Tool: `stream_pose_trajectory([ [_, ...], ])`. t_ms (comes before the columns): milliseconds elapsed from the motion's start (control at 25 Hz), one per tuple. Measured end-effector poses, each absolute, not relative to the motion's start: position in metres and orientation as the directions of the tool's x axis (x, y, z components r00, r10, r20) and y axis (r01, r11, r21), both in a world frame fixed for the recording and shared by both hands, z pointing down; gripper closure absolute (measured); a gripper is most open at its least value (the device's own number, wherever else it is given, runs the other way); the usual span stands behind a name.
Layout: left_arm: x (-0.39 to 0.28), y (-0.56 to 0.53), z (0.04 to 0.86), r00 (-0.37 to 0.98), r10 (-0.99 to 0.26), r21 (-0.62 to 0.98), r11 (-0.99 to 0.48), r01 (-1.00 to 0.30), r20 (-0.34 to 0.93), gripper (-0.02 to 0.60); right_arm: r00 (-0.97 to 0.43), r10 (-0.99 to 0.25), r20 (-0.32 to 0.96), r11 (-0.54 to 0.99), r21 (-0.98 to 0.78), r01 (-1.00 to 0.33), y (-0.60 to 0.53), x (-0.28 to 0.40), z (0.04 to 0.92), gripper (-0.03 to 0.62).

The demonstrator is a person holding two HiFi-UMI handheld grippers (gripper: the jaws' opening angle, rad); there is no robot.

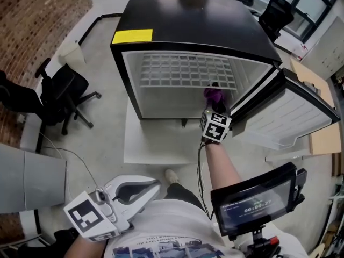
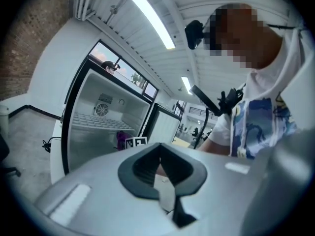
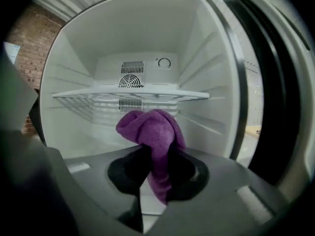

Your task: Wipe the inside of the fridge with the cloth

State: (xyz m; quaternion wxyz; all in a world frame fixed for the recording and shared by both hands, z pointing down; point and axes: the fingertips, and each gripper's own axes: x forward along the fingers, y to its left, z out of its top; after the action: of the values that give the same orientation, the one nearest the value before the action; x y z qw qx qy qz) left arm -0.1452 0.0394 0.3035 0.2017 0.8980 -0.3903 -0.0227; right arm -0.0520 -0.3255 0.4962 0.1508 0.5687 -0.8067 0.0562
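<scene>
A bunched, folded purple cloth [image 3: 152,132], clamped in the right hand-held gripper [image 3: 155,173], hangs centre frame inside the open fridge [image 1: 188,20], below its wire shelf [image 1: 183,71]. The left hand-held gripper [image 1: 154,185], lower left, is closed and empty.
</scene>
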Motion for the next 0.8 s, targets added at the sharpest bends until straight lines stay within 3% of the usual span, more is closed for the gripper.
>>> stream_pose_trajectory([
  [800,-0.177,-0.018,0.317,0.553,-0.81,0.35,-0.469,-0.811,0.194,0.574,-0.44,-0.789,0.429,0.532,0.116,-0.839,-0.397,-0.145,0.559,0.516],
])
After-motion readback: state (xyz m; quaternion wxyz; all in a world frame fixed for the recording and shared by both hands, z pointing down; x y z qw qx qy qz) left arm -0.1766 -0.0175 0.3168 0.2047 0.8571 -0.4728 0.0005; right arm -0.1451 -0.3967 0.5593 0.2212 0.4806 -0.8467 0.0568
